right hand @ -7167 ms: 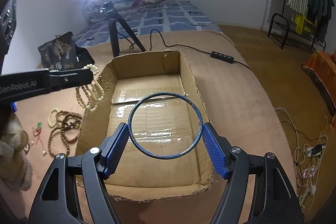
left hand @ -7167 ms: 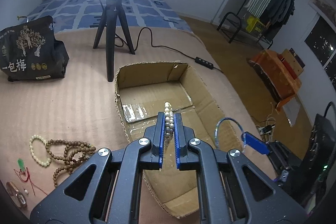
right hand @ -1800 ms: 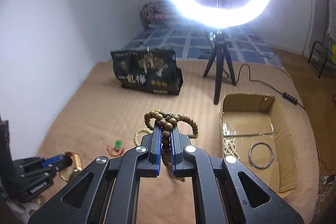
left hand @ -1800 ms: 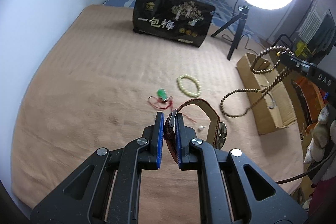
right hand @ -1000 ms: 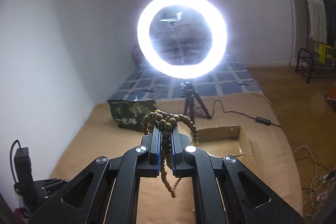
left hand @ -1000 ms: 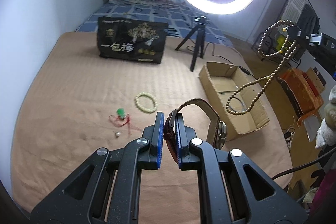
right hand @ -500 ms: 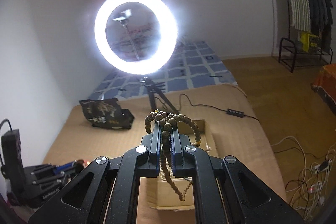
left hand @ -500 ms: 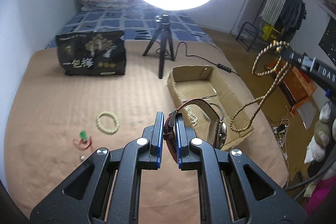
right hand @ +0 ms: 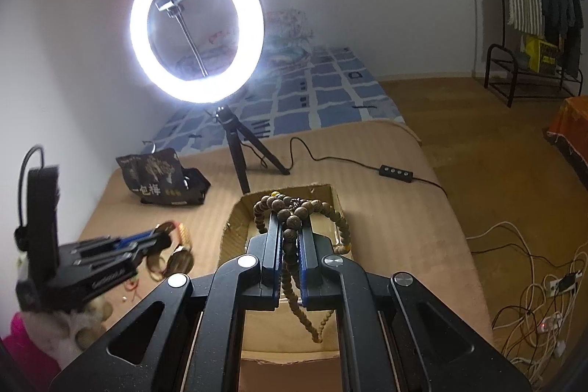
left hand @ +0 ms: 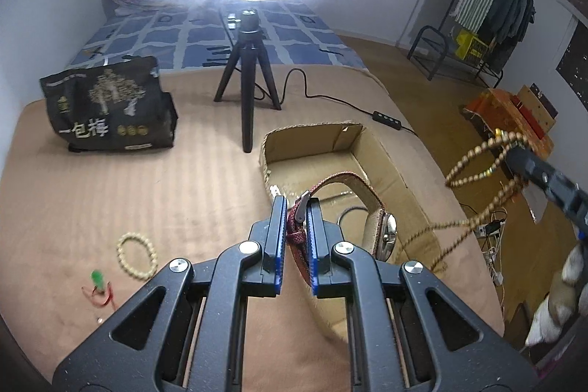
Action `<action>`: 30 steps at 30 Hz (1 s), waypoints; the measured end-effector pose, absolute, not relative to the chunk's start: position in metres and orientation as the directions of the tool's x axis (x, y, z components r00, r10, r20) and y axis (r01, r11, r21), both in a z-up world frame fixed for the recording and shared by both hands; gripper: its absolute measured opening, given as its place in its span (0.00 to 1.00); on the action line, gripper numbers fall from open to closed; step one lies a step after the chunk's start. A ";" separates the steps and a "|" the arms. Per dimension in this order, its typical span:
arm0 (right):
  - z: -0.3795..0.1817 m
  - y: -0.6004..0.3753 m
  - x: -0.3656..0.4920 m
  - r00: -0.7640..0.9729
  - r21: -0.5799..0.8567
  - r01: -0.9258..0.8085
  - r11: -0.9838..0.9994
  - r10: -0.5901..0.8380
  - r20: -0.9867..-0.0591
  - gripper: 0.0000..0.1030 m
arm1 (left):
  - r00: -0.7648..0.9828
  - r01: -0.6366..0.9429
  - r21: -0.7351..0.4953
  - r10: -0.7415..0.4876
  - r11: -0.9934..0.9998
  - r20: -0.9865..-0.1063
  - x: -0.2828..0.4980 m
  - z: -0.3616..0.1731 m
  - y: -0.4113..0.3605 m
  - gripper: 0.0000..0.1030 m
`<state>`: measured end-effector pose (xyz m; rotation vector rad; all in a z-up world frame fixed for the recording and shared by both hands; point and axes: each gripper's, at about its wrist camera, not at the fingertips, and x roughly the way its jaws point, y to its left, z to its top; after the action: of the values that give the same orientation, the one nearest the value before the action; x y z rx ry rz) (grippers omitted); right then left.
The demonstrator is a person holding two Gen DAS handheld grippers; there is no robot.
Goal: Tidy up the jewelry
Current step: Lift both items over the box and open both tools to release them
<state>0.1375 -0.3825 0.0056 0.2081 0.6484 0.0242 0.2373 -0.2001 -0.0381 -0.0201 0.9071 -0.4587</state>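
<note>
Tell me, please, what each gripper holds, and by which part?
The left gripper pinches a watch by its strap near the buckle. The right gripper clamps a wooden bead necklace across bunched strands.

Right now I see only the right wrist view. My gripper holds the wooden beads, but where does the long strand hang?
Observer: In the left wrist view the brown bead strand hangs from the right gripper in long loops, and its low end reaches the cardboard box at the near right wall.
Operator: What does the other gripper hold?
Observer: The left gripper is shut on the strap of a wristwatch, whose case hangs over the box.
Operator: What is still outside the box?
Observer: A pale bead bracelet and a small green charm on red cord lie on the brown blanket.
</note>
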 end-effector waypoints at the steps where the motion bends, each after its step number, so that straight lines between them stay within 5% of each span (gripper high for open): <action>1: 0.002 -0.384 0.139 0.792 0.200 0.037 0.979 0.093 -0.603 0.06 | 0.524 0.375 -0.207 -0.391 0.904 -0.757 0.243 -0.041 -0.205 0.08; 23: -0.066 -0.399 0.170 0.714 0.247 0.013 0.969 0.164 -0.680 0.06 | 0.524 0.350 -0.158 -0.333 0.923 -0.784 0.294 -0.083 -0.234 0.08; 30: -0.069 -0.399 0.171 0.705 0.230 0.016 0.973 0.153 -0.693 0.08 | 0.535 0.353 -0.163 -0.342 0.921 -0.772 0.296 -0.082 -0.235 0.20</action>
<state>0.1714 -0.3988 -0.0693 0.2264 0.7871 0.0770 0.2960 -0.2349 -0.0821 0.0132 0.9169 -0.4138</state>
